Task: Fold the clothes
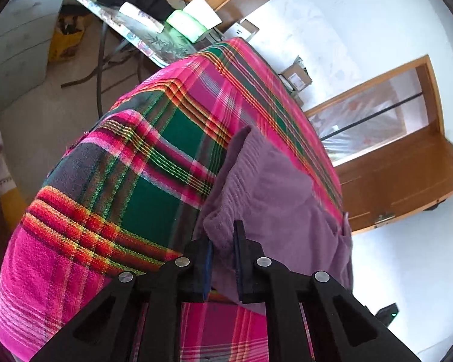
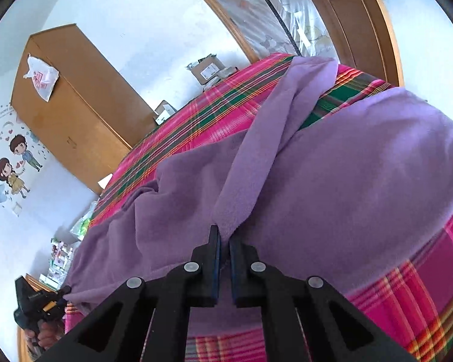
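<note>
So we've got both tools angled down at the bed [image 1: 130,163], which has a pink-and-green plaid cover. The left tool [image 1: 223,238] has its jaws pinched onto a bunched edge of the purple garment [image 1: 274,187], fabric clearly squeezed between the pads. The right tool [image 2: 224,241] is clamped almost fully closed on a narrow fold of the same purple garment [image 2: 332,175], probably a sleeve, though we can't say for sure with the fisheye warp.

The garment lies spread over the plaid cover, mostly toward one side of the bed.

The left view gives us a cluttered counter [image 1: 142,42] beyond the bed with green packets on it. The right view instead shows a wooden wardrobe [image 2: 72,111], a cartoon wall sticker [image 2: 13,166], and the left tool [image 2: 40,301] in a hand [image 2: 45,336] down in the corner.
</note>
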The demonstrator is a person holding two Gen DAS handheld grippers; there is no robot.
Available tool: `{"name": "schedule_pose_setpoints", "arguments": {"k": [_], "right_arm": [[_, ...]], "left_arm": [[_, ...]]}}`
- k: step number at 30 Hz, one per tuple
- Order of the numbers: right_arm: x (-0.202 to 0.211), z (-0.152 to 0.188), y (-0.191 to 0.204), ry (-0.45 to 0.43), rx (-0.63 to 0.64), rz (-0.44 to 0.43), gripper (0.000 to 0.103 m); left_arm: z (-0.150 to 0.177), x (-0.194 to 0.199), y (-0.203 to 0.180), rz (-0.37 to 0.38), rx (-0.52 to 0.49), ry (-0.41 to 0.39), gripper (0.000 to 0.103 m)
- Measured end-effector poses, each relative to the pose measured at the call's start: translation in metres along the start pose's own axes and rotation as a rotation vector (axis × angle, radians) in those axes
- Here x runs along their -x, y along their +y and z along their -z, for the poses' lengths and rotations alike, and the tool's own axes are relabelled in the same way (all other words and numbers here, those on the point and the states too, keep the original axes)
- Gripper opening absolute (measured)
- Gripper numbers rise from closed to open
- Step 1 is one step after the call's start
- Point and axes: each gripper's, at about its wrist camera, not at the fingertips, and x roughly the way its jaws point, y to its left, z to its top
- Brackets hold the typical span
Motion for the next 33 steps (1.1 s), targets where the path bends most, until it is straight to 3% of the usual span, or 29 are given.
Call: {"name": "schedule_pose_setpoints", "arguments": {"k": [6,16,21,27,33], "right_arm": [[-0.006,0.009,-0.005,0.023,0.001,0.043,0.005],[0.016,0.017,0.013,-0.069,0.121,0.101,0.005],[0.005,0.025,0.002,-0.025,0.075,0.121,0.005],[0.019,0.025,0.009,-0.078,0.094,0.118,0.005],[0.013,0.038,0.001,-0.051,0.079,0.136,0.006]], "left_arm": [[0.001,0.001,0.003,0.010,0.018,0.006,0.014],[0.003,0.001,0.003,-0.001,0.014,-0.006,0.014],[0.004,0.003,0.002,-0.007,0.012,-0.006,0.016],[0.004,0.002,0.001,-0.021,0.002,-0.005,0.016],[0.004,0.001,0.003,-0.016,0.012,-0.002,0.017]]}}
